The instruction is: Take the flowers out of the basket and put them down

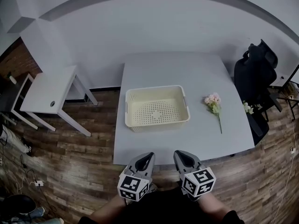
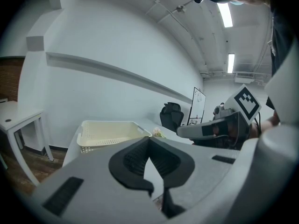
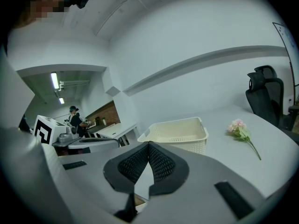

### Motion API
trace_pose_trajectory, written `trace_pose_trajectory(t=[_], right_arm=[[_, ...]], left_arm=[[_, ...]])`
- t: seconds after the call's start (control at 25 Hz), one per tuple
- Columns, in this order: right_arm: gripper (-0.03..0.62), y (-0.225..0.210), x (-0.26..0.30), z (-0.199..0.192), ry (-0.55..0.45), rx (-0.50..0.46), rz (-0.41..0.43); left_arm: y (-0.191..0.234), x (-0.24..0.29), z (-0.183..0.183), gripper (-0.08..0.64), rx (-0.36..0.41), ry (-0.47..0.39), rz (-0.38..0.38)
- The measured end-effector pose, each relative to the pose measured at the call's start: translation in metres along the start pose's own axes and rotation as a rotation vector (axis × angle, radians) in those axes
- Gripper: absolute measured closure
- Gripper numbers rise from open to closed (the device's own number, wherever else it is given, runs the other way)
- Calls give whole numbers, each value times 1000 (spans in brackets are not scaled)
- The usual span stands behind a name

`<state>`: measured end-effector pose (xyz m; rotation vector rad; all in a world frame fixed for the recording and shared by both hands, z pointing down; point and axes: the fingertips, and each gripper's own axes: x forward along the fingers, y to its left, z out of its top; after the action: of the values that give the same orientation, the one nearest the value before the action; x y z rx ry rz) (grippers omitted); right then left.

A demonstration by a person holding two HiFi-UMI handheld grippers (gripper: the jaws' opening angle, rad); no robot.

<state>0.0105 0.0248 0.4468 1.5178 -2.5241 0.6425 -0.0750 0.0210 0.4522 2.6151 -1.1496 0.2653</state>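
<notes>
White flowers (image 1: 248, 108) beside chair (image 1: 256, 71), too small; resting place unclear.

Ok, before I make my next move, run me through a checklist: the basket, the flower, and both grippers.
1. Basket emptied: ok, nothing lies inside it in the head view.
2. Flower put down: ok, it lies flat on the table, to the right of the basket and apart from it.
3. Left gripper free: ok, jaws together with nothing between them.
4. Right gripper free: ok, jaws together, empty.
5. No flower left over: cannot tell. A small pale bunch shows by the chair, too small to make out.
</notes>
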Motion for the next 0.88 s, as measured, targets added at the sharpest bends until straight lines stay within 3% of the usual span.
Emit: trace_pose_trajectory(t=[0.88], right_arm=[[571,8,0,-1,10,-14,5]], left_arm=[[0,-6,1,554,12,-3,-2]])
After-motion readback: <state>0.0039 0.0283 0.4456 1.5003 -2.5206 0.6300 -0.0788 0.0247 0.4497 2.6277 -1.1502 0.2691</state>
